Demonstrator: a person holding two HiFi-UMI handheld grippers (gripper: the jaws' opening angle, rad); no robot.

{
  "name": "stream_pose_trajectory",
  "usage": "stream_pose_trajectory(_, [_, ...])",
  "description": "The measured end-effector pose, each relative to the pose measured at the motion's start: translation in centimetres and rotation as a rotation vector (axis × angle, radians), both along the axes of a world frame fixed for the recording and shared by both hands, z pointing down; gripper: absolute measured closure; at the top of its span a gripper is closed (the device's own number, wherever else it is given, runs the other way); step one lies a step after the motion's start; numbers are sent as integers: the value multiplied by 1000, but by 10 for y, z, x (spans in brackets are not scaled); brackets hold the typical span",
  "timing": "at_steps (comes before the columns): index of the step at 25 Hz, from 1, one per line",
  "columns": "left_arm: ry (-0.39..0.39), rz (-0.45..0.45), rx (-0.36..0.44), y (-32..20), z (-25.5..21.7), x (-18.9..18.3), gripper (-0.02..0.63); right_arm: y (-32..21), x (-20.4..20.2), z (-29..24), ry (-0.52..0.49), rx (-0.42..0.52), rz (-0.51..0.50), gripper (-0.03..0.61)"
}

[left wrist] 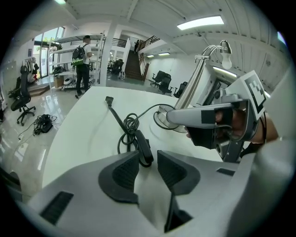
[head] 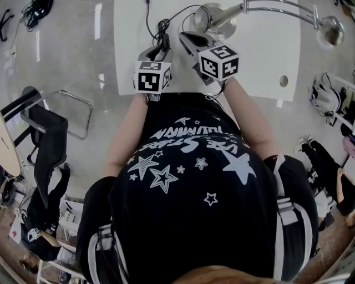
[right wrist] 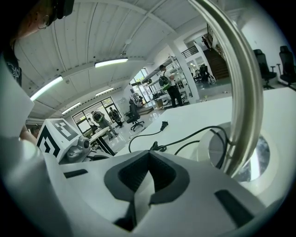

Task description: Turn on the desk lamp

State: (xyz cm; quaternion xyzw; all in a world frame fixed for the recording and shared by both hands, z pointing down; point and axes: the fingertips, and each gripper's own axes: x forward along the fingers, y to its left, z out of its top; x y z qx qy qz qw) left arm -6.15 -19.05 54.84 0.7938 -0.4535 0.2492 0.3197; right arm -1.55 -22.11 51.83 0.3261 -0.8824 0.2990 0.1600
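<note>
Lining up on the cord switch (left wrist: 144,147), apparently. Holding the left gripper (left wrist: 148,159) open just short of it, nothing pinched, with the right gripper (right wrist: 148,156) closed and empty beside the lamp (head: 213,21) base near the far edge of the desk (head: 260,61). Next: straddle the switch squarely, then press.

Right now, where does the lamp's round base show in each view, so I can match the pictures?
Head view: lamp base at top centre, on the white table.
Left gripper view: just right of centre, partly hidden by the right gripper.
Right gripper view: right of centre, at the foot of the chrome pole.
Shared landmark: the coiled black cord, left of the base in every view.
</note>
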Motion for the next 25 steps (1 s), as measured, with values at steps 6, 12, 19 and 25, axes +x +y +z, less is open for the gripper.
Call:
stream_pose_trajectory(6, [-48,-27,-15,-3,4,-5,499,0,-9,6,5,-13,-17,574])
stream_pose_trajectory(12, [-85,-25,-16,-2,3,-6,500,2,-11,9,14,-22,-28,574])
stream_pose_trajectory(19, [-79,-16,-28,-3,3,-8,504,-1,-14,14,24,-30,-30,574])
stream_pose_trajectory(25, [-84,-16,-24,-1,1,-4,528,3,-9,17,32,-38,-26,574])
